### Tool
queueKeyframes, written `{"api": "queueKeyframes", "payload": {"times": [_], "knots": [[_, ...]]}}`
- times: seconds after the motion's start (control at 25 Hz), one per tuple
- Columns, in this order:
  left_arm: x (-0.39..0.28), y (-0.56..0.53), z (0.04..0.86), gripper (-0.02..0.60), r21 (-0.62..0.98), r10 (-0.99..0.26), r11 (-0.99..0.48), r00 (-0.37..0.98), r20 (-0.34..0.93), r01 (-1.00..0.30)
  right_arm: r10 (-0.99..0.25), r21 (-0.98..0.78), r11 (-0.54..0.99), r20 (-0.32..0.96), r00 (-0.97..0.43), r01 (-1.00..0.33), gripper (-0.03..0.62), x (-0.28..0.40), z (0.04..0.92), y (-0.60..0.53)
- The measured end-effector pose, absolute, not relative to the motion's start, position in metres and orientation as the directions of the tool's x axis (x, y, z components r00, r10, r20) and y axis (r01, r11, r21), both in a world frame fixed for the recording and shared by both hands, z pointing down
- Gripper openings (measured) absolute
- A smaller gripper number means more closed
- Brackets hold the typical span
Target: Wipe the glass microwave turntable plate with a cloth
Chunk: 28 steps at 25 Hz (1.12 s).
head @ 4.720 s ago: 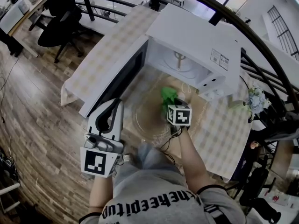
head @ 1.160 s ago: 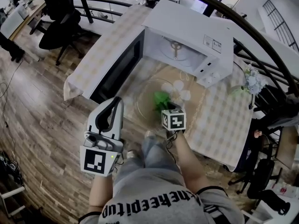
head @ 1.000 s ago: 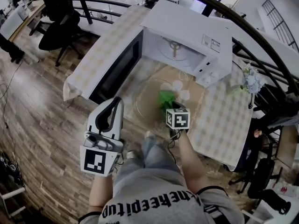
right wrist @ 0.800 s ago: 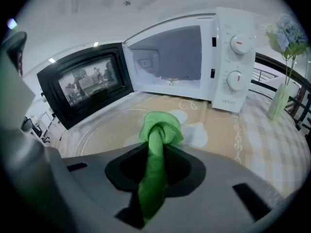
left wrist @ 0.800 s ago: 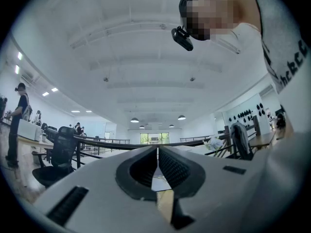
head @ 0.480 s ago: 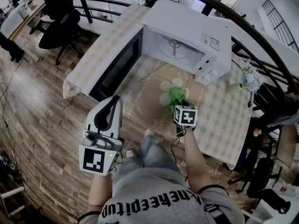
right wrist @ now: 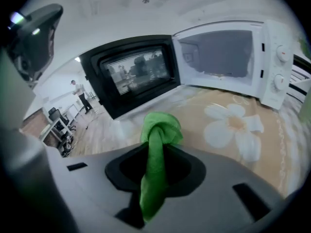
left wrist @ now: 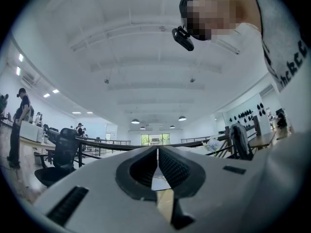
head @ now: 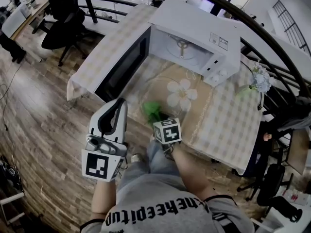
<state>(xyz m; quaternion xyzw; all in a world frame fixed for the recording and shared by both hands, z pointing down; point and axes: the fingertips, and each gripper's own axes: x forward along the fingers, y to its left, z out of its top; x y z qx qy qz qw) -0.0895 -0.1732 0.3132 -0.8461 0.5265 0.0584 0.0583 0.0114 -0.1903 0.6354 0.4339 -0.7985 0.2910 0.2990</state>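
The glass turntable plate (head: 164, 88) lies on the beige flowered mat in front of the microwave and is only faintly visible. A green cloth (head: 151, 108) (right wrist: 159, 128) sits bunched at the plate's near-left side, close to the table edge. My right gripper (head: 157, 115) (right wrist: 155, 142) is shut on that cloth, which sticks out past the jaws. My left gripper (head: 117, 104) (left wrist: 158, 153) is held off the table's left side over the floor, pointing up into the room. Its jaws are shut with nothing between them.
The white microwave (head: 195, 29) (right wrist: 273, 67) stands at the back of the table, its dark door (head: 123, 65) (right wrist: 132, 74) swung open to the left. A flower print (head: 181, 94) (right wrist: 233, 125) marks the mat. A small bouquet (head: 257, 80) is at the right. Railings and office chairs lie beyond.
My right gripper has swept the green cloth from over the flower print leftward and toward me, to the plate's near-left edge. The left gripper has stayed put.
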Motion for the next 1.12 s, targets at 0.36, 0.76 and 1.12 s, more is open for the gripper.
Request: {"api": "queueKeyframes", "payload": {"times": [0.36,0.76,1.12], "knots": [[-0.088,-0.167,0.315,0.012,-0.04,-0.883,-0.443,0.444,-0.154,-0.896,-0.506,-0.184,0.512,0.725,-0.467,-0.839,0.086,-0.003,0.646,-0.179],[-0.086,-0.168,0.313,0.012,-0.039,-0.878,-0.452,0.452,-0.159,-0.891,-0.589,-0.159,0.369,0.722,-0.363,-0.916,0.086,0.075,0.648,-0.192],[-0.082,-0.168,0.311,0.012,-0.043,-0.87,-0.464,0.464,-0.165,-0.885,-0.634,-0.132,0.255,0.725,-0.268,-0.958,0.087,0.132,0.648,-0.201]]}}
